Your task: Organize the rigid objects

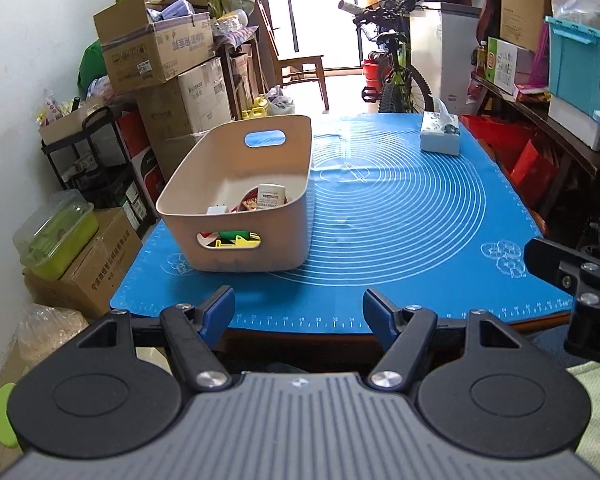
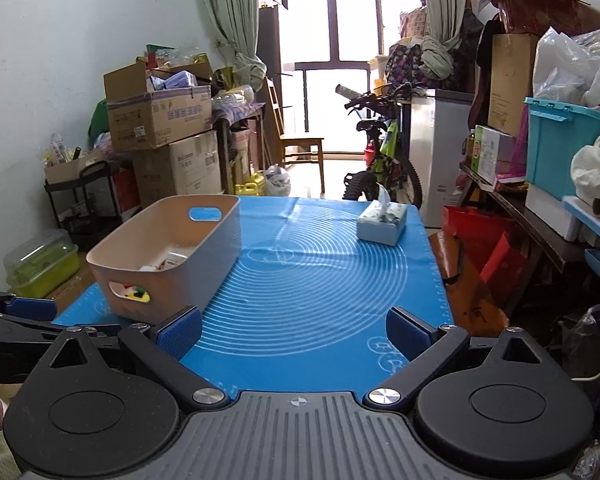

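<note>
Sitting on a blue mat (image 1: 400,208), a beige bin (image 1: 236,196) holds small objects; a tissue box (image 1: 440,134) stands well apart. Left gripper (image 1: 298,312) and right gripper (image 2: 294,330) both gape wide, empty.

**Both hand-held grippers open at the near edge**

The left hand-held gripper (image 1: 299,306) hangs over the near edge of the surface (image 1: 420,240), jaws wide apart with nothing between its blue pads (image 1: 219,307). The right hand-held gripper (image 2: 294,330) sits beside it, tilted downward, jaws equally spread and empty.
</note>
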Motion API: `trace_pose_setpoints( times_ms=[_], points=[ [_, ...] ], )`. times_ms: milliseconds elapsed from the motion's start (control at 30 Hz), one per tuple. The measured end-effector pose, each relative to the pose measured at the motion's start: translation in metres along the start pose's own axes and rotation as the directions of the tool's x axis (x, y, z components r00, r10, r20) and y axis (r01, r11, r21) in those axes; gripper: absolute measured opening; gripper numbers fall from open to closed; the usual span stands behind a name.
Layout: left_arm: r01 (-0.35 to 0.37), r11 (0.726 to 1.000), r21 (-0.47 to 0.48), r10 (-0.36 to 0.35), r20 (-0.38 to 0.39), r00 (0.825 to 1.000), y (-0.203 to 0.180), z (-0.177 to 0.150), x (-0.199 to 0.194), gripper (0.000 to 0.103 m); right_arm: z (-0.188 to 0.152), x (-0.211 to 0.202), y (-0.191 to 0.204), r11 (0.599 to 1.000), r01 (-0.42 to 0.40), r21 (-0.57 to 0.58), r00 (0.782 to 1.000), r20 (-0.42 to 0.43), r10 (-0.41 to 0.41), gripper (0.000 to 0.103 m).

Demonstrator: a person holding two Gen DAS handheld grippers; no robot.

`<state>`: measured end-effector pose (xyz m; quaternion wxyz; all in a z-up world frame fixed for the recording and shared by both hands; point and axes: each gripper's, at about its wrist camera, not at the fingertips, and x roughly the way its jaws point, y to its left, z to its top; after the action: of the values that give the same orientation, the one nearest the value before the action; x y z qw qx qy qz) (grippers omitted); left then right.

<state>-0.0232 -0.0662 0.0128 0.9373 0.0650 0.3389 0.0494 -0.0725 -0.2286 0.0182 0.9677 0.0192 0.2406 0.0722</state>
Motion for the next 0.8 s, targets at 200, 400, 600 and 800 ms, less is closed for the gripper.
trace_pose_setpoints(
  times_ms=[200,400,600,800],
  points=[
    [0.021,1.000,-0.005,-0.021,0.007,1.000,-0.001,-0.011,0.004,0.072,-0.019,0.002,-0.003,1.000,0.007,0.006,1.000,-0.012,-0.006,0.098],
    [0.045,0.999,0.005,-0.045,0.022,0.999,-0.007,-0.020,0.005,0.072,-0.027,0.006,-0.002,1.000,0.010,-0.004,1.000,-0.013,-0.010,0.098],
    [0.064,0.998,-0.006,-0.064,0.005,0.998,-0.005,-0.022,0.008,0.074,-0.030,0.008,-0.001,1.000,0.011,-0.016,1.000,-0.017,-0.011,0.098],
    [0.073,0.997,-0.006,-0.073,0.002,0.997,-0.004,-0.022,0.009,0.074,-0.031,0.009,0.001,1.000,0.011,-0.017,1.000,-0.017,-0.011,0.098]
  ],
)
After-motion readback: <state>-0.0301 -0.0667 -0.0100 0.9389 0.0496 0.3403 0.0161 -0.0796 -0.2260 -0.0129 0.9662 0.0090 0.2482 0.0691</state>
